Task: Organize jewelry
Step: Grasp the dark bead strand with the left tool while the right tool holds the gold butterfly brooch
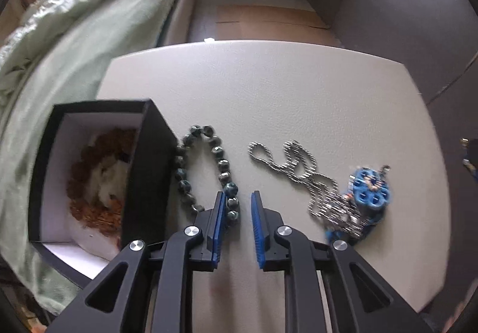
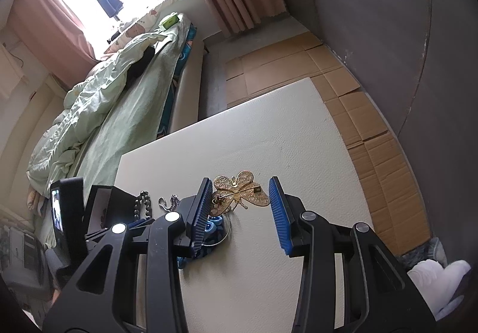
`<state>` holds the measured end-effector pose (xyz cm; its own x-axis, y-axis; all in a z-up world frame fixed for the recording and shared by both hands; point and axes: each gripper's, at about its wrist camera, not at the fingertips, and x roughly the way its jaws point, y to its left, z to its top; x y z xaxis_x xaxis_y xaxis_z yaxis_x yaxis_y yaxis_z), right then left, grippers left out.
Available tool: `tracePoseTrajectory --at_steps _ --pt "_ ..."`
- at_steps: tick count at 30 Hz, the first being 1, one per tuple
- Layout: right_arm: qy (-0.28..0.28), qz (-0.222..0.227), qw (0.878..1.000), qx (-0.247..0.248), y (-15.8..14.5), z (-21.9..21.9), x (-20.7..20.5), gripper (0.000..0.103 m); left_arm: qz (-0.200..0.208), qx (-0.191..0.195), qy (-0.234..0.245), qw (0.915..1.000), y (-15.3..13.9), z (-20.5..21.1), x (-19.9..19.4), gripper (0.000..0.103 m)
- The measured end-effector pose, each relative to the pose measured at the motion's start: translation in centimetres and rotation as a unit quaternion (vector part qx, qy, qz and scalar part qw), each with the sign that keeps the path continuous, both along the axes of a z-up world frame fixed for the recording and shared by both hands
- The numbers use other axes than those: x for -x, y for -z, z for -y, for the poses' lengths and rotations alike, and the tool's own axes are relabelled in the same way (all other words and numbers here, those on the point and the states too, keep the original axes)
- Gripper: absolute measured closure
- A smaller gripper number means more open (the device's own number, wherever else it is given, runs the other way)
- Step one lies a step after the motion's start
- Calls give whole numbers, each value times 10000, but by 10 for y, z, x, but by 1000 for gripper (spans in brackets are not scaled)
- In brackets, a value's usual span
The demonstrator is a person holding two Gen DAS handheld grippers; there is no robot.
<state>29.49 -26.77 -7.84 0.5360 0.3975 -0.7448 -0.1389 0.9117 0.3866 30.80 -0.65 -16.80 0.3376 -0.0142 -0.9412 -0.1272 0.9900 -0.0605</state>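
Observation:
A dark beaded bracelet (image 1: 206, 171) lies on the white table (image 1: 283, 94) beside an open black box (image 1: 149, 159) that holds brown beads (image 1: 89, 183). My left gripper (image 1: 237, 204) is open, its jaws either side of the bracelet's near end. A silver chain (image 1: 301, 171) and a blue ornament (image 1: 370, 189) lie to the right. In the right wrist view, a gold butterfly brooch (image 2: 239, 192) lies between the fingers of my open right gripper (image 2: 239, 192). The bracelet (image 2: 143, 207), the chain (image 2: 170, 203) and the box (image 2: 104, 201) show at the left.
A bed with a green quilt (image 2: 98, 111) runs along the table's left side. Flattened cardboard (image 2: 358, 111) covers the floor beyond the table (image 2: 269, 138). A grey wall (image 2: 388, 4) stands at the right. The left gripper's body (image 2: 65, 213) rises near the box.

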Motion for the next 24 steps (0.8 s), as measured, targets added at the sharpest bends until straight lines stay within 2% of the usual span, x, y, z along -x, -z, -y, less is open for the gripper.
tracePoseTrajectory --at_steps 4,8,9,11,15,24 --pt "-31 -7 10000 37 0 -6 -1 63 -31 141 242 9996 0 9 4 88" --pt "-84 1 9999 82 1 -13 0 63 16 -80 386 9992 0 17 6 88" --pt "-91 1 9999 91 0 -15 0 63 34 -133 417 9990 0 19 7 89" --pt "-103 -1 9999 102 0 -18 -1 63 53 -229 376 9990 1 19 8 97" --pt "-172 32 9998 121 -4 -25 2 63 177 -46 357 9992 -3 13 7 97" --pt "-315 215 9992 79 -12 -41 10 63 900 502 379 9940 -56 -4 17 97"
